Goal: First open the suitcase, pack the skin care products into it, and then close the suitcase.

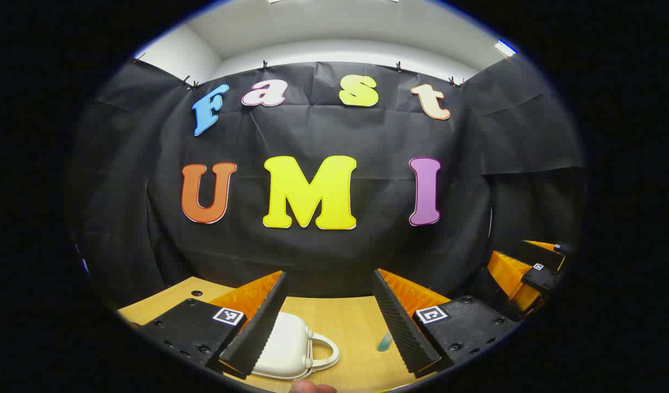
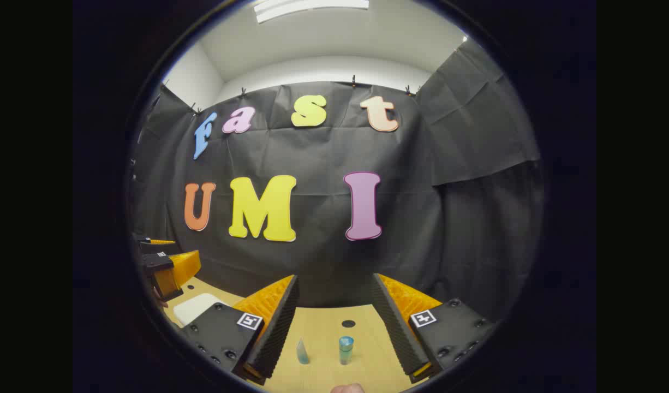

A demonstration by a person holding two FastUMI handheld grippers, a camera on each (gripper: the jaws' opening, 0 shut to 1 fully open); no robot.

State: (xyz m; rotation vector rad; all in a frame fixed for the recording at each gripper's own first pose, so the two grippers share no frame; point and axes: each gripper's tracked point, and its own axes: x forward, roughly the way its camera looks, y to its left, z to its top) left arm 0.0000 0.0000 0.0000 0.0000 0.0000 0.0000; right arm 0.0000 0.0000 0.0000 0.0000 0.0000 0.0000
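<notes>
Suitcase (image 1: 288,346) shut, flat on counter (image 1: 356,327), just ahead-left of left gripper (image 1: 329,322), handle rightward. Right gripper (image 2: 334,322) over bottles (image 2: 345,349). Both jaws open, empty.

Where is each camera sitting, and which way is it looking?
Left gripper view: rides on the left tool, facing the cloth wall, above the closed white suitcase; a fingertip shows.
Right gripper view: rides on the right tool, facing the wall, above two bottles.
Both share the wooden table and each other's tool.
</notes>
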